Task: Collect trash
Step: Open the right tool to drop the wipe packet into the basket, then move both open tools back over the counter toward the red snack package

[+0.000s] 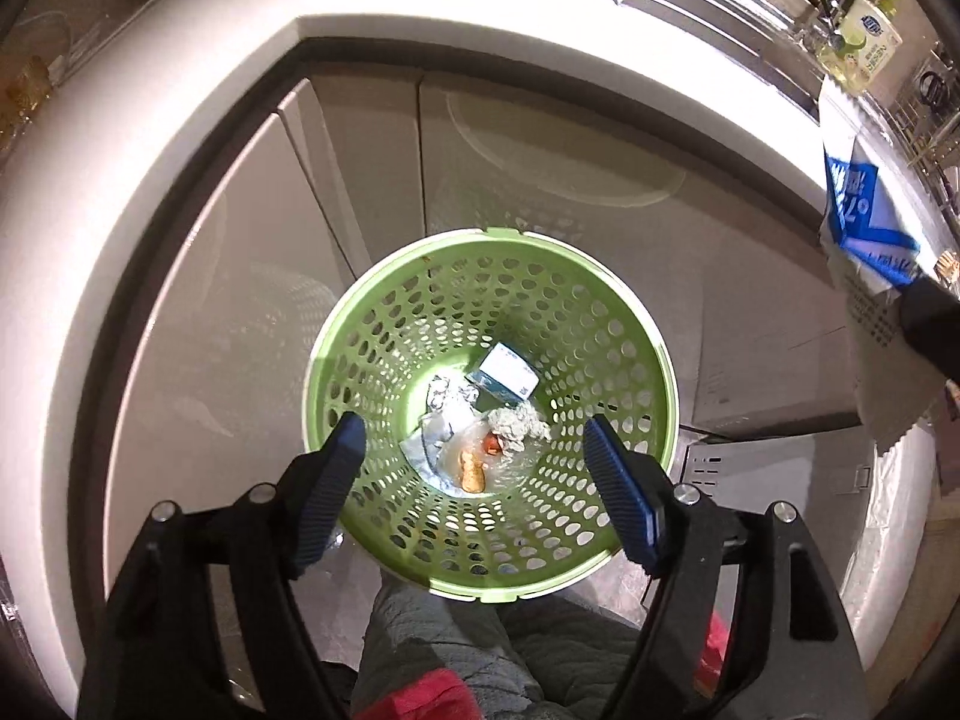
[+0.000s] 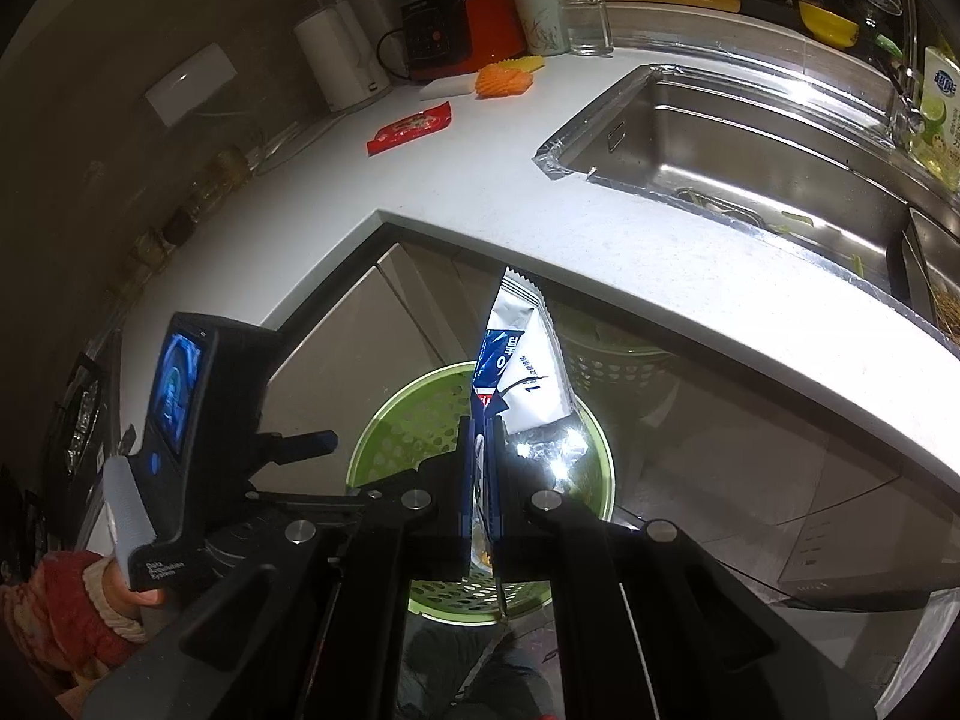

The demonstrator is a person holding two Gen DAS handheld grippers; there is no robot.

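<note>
The left gripper [image 1: 474, 447] points steeply down over the green perforated basket [image 1: 384, 324] that stands on the floor against the cabinet doors [image 1: 336, 138], its blue pads spread wide with nothing between them; far below, on the basket's bottom, lie a small white carton [image 1: 507, 373], crumpled foil [image 1: 444, 396], a grey wad [image 1: 519, 426] and food scraps in clear film. The right gripper [image 2: 482, 480] is clenched on a white and blue wrapper [image 2: 528, 372], which stands up from its pads above the basket's rim, just in front of the white countertop [image 2: 420, 180]. In the left wrist view that wrapper hangs at the right edge, partly cut off. A red sachet [image 2: 410, 129] lies on the countertop, well apart from both grippers, near the steel sink [image 2: 750, 138]. The left gripper's handle is held by a hand in a red cuff [image 2: 66, 612]. The printing on the wrapper is too small to read
</note>
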